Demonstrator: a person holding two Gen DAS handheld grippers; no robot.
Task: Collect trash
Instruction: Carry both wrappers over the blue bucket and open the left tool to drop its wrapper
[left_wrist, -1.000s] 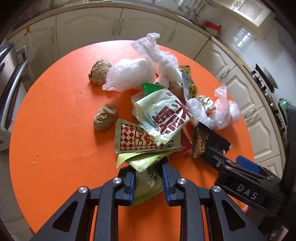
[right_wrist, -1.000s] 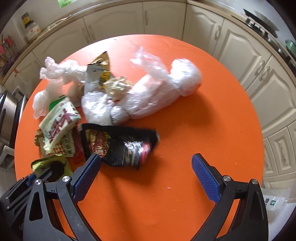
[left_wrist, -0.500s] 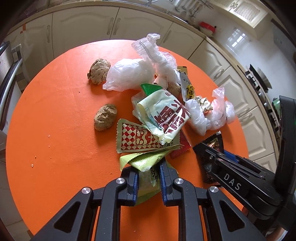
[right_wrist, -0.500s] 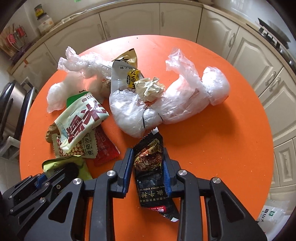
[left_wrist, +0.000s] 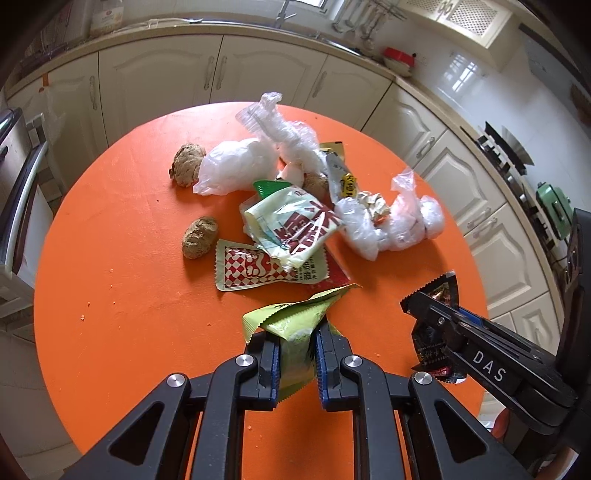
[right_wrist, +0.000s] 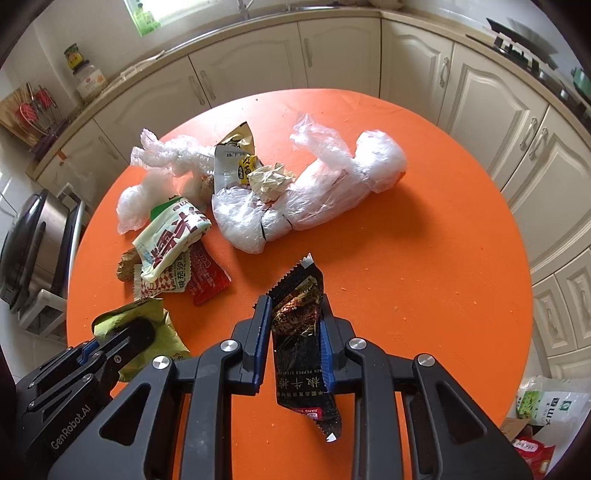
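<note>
Table (left_wrist: 122, 258): round orange top, carrying the trash heap at its middle.
Plastic bags (right_wrist: 332, 184): crumpled clear ones lying at the far side, uncollected.
Snack wrappers (left_wrist: 291, 229): overlapping beside two brown lumps (left_wrist: 199, 236).
Right gripper (right_wrist: 295, 332): jaws closing on a black wrapper (right_wrist: 299, 325), which is hanging clear of the table.
Left gripper (left_wrist: 295, 354): jaws closing on a green wrapper (left_wrist: 295, 325), which is lifting near the heap's edge.
Risk: slick foil is likely slipping out if either pinch is holding only a thin edge; a fast swing could be shaking it loose.
</note>
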